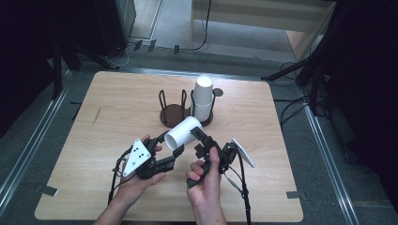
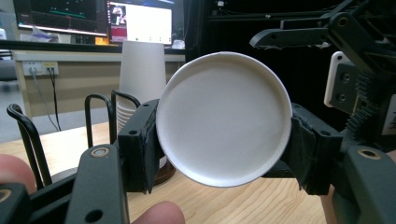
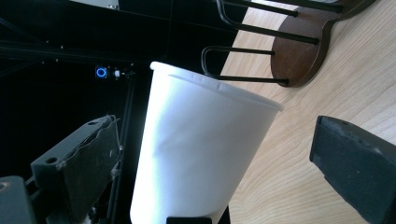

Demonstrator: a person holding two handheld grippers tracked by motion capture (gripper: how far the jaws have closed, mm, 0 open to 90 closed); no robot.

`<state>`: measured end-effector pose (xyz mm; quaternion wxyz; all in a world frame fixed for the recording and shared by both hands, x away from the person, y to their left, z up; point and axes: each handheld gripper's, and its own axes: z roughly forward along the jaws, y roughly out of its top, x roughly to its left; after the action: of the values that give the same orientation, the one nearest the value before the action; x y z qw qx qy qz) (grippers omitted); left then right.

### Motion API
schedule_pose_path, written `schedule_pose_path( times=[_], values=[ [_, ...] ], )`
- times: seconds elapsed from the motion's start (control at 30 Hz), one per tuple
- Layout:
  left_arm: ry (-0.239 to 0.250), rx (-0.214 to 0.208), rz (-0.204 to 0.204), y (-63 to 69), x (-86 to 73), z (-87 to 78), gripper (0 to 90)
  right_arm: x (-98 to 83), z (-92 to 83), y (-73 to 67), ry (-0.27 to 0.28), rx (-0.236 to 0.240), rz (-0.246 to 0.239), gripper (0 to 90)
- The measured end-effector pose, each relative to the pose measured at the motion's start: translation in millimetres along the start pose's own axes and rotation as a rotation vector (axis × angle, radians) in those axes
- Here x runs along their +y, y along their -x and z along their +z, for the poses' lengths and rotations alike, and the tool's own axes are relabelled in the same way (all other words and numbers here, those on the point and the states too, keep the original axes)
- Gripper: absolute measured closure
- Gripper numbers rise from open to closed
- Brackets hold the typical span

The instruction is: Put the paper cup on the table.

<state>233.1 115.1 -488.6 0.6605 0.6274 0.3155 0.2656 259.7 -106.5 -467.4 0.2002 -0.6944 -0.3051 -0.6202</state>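
A white paper cup (image 1: 184,131) is held on its side above the wooden table (image 1: 108,122), just in front of the dark brown cup holder (image 1: 172,116), with its open mouth turned toward the person and its base pointing back at the holder. The left gripper (image 1: 171,151) has it: in the left gripper view the cup (image 2: 224,117) shows its round face end-on, and the two black jaws press against its left and right edges, clamped on it. The person's left hand (image 1: 138,180) wraps that gripper from below, the grey three-cornered plate (image 1: 135,157) on top of it.

The right gripper (image 1: 202,140) sits just right of the cup, in front of the holder, carried by the right hand (image 1: 206,180). In the right gripper view the cup's side wall (image 3: 196,149) runs up between the jaws; the jaws stand spread, with a clear gap between the right-hand pad (image 3: 355,163) and the cup wall, so this gripper is released and grips nothing. Whether the left-hand pad (image 3: 88,161) touches the cup I cannot tell.

A stack of white paper cups (image 1: 203,99) stands upright in the right-hand bay of the holder, ringed by black wire loops (image 1: 165,99). The left-hand bay holds no cup. Behind the holder, past the table's far edge, cables (image 1: 202,28) lie on the grey floor
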Motion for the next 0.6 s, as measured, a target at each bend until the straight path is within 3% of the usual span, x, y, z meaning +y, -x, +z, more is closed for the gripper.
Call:
schedule_pose_path(
  times=[0.2,0.6],
  values=[
    [0.000,-0.009,0.006,1.9,-1.0,0.8,36.2,3.1,4.9,2.0,-0.015,0.004,0.045,1.3],
    [0.001,-0.019,0.015,4.3,-1.3,1.4,36.2,4.8,17.6,-0.1,-0.048,0.018,0.081,0.0]
  ],
)
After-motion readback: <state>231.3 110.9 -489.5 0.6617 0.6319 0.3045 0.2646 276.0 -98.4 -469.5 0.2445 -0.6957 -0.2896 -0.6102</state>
